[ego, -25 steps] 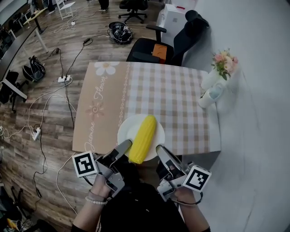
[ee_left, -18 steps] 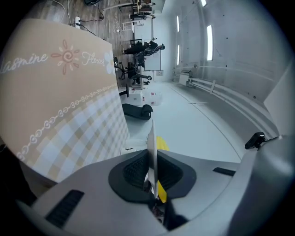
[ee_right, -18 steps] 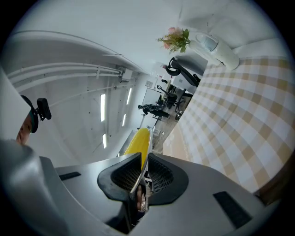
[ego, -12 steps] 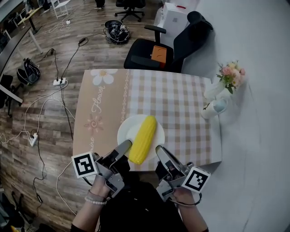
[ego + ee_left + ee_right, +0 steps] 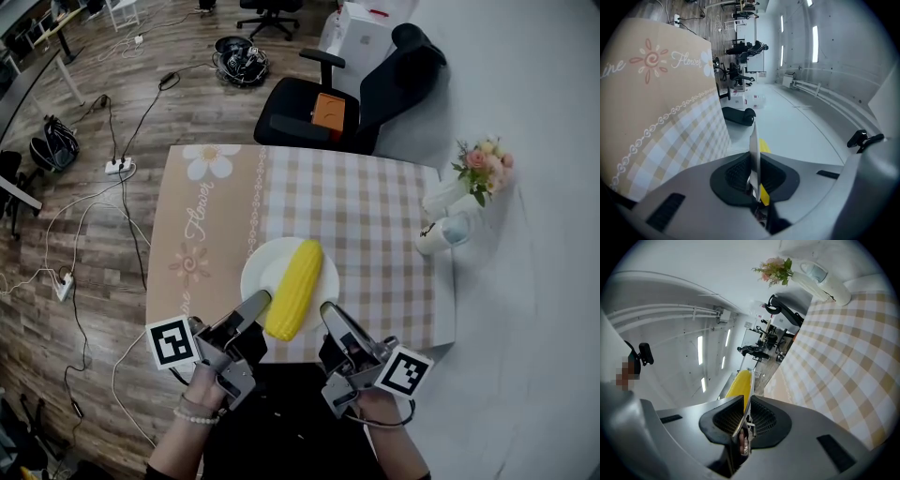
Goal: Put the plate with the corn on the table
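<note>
Over the table's (image 5: 375,216) near edge, left claw (image 5: 260,301) and right claw (image 5: 328,310) pointed level, side by side. Each was clamped on the rim of the plate (image 5: 265,269) bearing the corn (image 5: 293,288).

Left gripper (image 5: 260,301): your grey moulded shell, with black ribbed pads (image 5: 733,174) inside the jaws.
Right gripper (image 5: 328,309): the same grey body and black ribbed lining.
Left cube (image 5: 172,342): white, with a black square marker on each face you can see.
Right cube (image 5: 405,371): the same white and black pattern.
Bracelet (image 5: 191,413): pale beads on your left wrist.
Clothing (image 5: 281,436): you wear black.
</note>
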Demonstrator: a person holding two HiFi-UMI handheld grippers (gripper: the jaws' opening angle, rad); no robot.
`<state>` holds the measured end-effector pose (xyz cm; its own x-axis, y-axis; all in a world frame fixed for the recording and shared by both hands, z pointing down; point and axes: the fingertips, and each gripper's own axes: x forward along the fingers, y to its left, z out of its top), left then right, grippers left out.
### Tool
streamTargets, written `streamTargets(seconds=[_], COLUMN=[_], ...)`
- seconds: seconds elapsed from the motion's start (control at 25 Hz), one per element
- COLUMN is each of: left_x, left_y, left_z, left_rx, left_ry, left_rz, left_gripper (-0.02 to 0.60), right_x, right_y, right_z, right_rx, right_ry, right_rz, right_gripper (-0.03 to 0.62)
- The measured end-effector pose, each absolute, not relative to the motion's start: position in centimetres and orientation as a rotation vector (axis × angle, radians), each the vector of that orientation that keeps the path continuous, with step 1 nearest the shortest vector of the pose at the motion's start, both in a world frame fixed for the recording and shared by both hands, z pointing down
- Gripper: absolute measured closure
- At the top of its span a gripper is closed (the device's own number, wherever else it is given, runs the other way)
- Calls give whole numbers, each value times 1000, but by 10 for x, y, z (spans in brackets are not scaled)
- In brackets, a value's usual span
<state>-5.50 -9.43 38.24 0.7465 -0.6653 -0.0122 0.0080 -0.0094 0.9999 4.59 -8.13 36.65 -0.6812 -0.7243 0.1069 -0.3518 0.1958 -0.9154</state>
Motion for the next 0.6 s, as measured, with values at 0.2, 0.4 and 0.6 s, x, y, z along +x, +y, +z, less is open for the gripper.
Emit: streamTargets(seconds=[0.2, 0.4, 0.6], left_x=[-53, -44, -38], left_y=[-100, -99, -101], left_z=[384, 381, 385], left_rx=[1496, 1498, 1500], left_ry=[-584, -604, -637], left_rz=[-616, -641, -635], left_gripper=[549, 549, 549], right_x=[47, 46, 54], right_y=[-92, -99, -104], right_z=[366, 369, 377], right_rx=[-985, -939, -932], right_ry=[2186, 2206, 2167], right_rz=[-1494, -1538, -1582], right_gripper=[520, 520, 526])
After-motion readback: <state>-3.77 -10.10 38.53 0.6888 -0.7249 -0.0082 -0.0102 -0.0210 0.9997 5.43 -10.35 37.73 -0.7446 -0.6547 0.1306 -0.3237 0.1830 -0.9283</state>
